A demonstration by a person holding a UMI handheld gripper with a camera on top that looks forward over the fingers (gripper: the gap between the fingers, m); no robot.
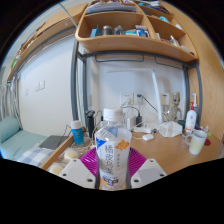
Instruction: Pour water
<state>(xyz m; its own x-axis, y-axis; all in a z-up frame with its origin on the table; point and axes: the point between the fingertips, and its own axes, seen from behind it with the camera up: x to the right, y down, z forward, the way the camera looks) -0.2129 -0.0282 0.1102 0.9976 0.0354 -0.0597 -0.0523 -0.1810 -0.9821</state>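
Gripper [112, 172] clamps bottle [112, 150] | wooden desk [165, 150] | wall shelf [130, 45]

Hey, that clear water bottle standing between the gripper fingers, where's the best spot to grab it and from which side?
Grip the water bottle around its labelled mid-body, coming straight on from the front as the gripper already does. It stands upright on the desk, its round straight sides facing the pink pads, so a level side squeeze should hold better than the narrow cap.
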